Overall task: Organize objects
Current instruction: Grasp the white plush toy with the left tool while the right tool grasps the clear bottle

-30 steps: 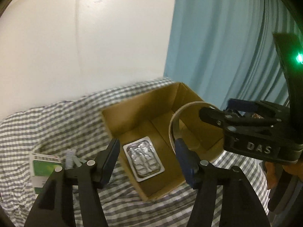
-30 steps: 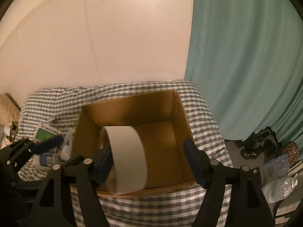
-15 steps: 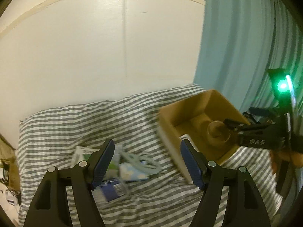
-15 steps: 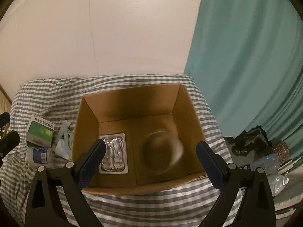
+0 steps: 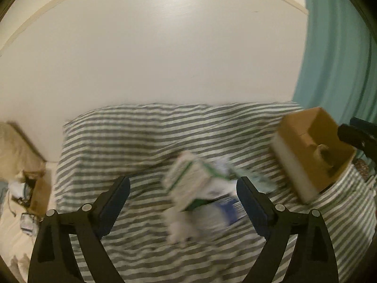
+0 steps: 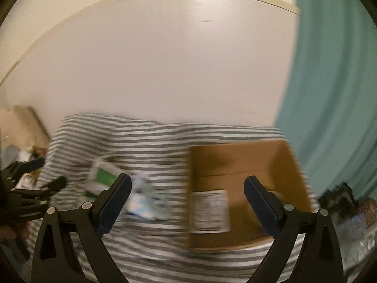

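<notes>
Left wrist view showed the left gripper (image 5: 183, 195) spread wide and empty right over the green-and-white box (image 5: 188, 179), left of the cardboard box (image 5: 294, 141), nearer than the empty, spread right gripper (image 6: 187, 197).

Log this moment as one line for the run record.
left tool: open, empty | right tool: open, empty | cardboard box: blister pack, tape roll inside | green-white carton: on bed, outside
</notes>
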Demonstrator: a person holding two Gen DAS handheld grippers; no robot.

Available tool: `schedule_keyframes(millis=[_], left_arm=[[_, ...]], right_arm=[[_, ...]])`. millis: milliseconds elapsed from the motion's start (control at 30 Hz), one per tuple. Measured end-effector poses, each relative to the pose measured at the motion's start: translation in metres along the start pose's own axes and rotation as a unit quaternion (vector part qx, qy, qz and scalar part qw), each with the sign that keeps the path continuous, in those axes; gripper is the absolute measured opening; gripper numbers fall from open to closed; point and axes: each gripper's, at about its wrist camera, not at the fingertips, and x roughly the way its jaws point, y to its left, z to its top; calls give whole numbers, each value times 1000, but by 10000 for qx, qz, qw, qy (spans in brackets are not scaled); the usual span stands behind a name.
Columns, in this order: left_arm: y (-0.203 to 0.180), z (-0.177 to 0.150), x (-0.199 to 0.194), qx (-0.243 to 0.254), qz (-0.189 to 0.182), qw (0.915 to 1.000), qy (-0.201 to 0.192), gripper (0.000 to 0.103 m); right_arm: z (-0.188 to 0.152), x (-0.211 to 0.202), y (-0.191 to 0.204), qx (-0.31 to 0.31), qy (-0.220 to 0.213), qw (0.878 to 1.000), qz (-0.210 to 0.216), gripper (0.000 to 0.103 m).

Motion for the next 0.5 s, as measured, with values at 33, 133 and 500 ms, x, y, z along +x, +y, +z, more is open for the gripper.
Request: schedule_keyframes(millis=[33, 133, 500], left_arm=[[10, -7, 0, 10, 88, 10000, 11, 94], [32, -26, 4, 52, 245, 9997, 78, 94], [83, -80, 29, -151, 219, 9981, 551, 94]], right_arm=[[-3, 4, 19, -46, 11, 9999, 146, 97], [-21, 23, 66, -80, 186, 9984, 535, 97], [-81, 118, 135, 59, 1199, 9893, 827, 97]])
